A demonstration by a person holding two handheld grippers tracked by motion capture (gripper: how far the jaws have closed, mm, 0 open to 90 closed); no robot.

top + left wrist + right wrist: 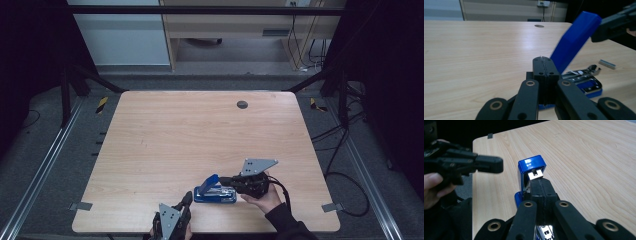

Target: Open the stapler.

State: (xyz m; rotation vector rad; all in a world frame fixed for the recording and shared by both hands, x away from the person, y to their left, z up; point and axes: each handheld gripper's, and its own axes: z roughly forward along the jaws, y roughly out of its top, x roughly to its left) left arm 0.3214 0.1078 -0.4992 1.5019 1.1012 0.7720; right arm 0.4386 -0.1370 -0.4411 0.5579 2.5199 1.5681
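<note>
A blue stapler [215, 191] lies near the table's front edge with its blue lid [576, 40] swung up and its metal magazine [584, 78] bare. My right gripper [223, 180] is shut, and its tips rest against the inside of the raised lid [531, 166]. My left gripper [188, 196] is shut with nothing between its jaws; it sits just left of the stapler's base, tips [542, 60] close to the lid's hinge end. A short strip of staples [607, 64] lies on the wood beyond the stapler. From the right gripper view, the left gripper [496, 165] hangs beside the lid.
The wooden table [200, 130] has a dark round grommet hole [242, 104] near its far edge. Its front edge runs right under both hands. Metal rails and cables lie on the floor to either side.
</note>
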